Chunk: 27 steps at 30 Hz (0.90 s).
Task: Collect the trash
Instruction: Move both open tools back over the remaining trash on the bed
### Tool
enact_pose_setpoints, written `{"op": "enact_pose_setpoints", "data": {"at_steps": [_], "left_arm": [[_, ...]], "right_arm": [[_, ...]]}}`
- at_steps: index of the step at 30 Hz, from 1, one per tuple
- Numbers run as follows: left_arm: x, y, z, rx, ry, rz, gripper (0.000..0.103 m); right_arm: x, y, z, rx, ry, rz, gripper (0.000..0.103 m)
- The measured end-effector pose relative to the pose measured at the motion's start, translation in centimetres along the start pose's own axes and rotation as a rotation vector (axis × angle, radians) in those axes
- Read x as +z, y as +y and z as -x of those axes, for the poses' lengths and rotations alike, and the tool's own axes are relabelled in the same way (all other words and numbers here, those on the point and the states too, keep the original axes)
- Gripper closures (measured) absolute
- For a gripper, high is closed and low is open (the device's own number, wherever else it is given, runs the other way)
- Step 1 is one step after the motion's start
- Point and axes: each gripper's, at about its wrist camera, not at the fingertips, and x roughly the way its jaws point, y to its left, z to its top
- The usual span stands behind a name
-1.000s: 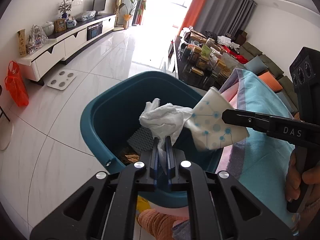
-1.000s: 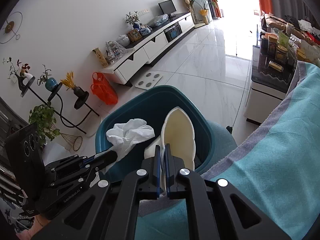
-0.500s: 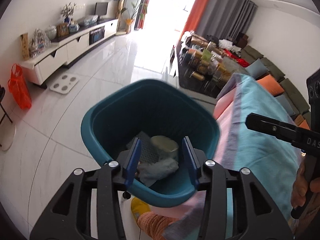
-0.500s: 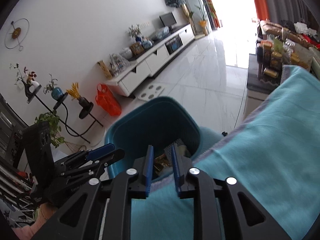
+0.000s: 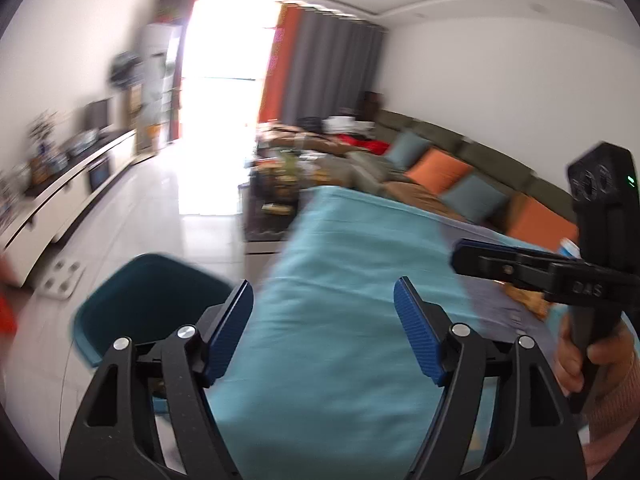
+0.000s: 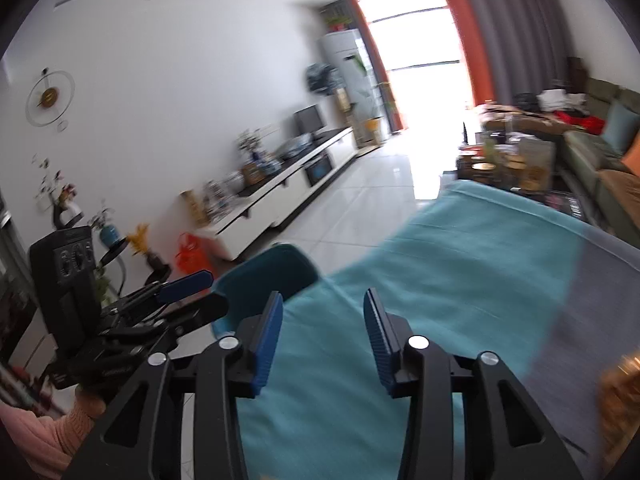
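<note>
Left gripper (image 5: 323, 304): jaws opening, nothing between them, over the teal cloth (image 5: 340, 320).
Right gripper (image 6: 323, 320): jaws opening, empty, above the same cloth.
Trash bin (image 5: 148, 300): dark teal, lower left of the left wrist view, beside the cloth's edge; contents hidden by blur.
Sofa (image 5: 460, 168): right background, orange and blue cushions.

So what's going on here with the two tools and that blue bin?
A person is collecting trash with a tool in each hand. Right now both are empty: the left tool and the right tool have their jaws opening with nothing between them, over a teal cloth. The teal bin sits on the floor beside it. More litter seems to lie on the cloth near the right tool, though it's blurred.
</note>
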Motion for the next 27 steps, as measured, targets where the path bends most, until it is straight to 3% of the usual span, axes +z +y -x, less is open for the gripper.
{"op": "enact_pose_setpoints", "data": {"at_steps": [6,15,21,27], "left_arm": [[-0.5,-8.7,-3.3,-0.160,0.051,-0.115,0.028],[-1.5,-17.3,-8.1,-0.309,0.159,-0.219,0.030],[-1.7,-22.5,-10.5,-0.413,0.219,-0.265,0.034],[-2.6,-28.0,-13.4,-0.484,0.295,-0.321,0.036]], "right_arm": [[-2.4,-4.3,5.5,-0.138,-0.048,-0.065,0.062],[-4.7,-10.0,12.1,-0.301,-0.133,-0.178,0.062],[-5.4,-14.2,17.6,-0.464,-0.226,-0.247,0.062],[-6.7,-19.3,20.6,-0.523,-0.268,-0.379,0.057]]}}
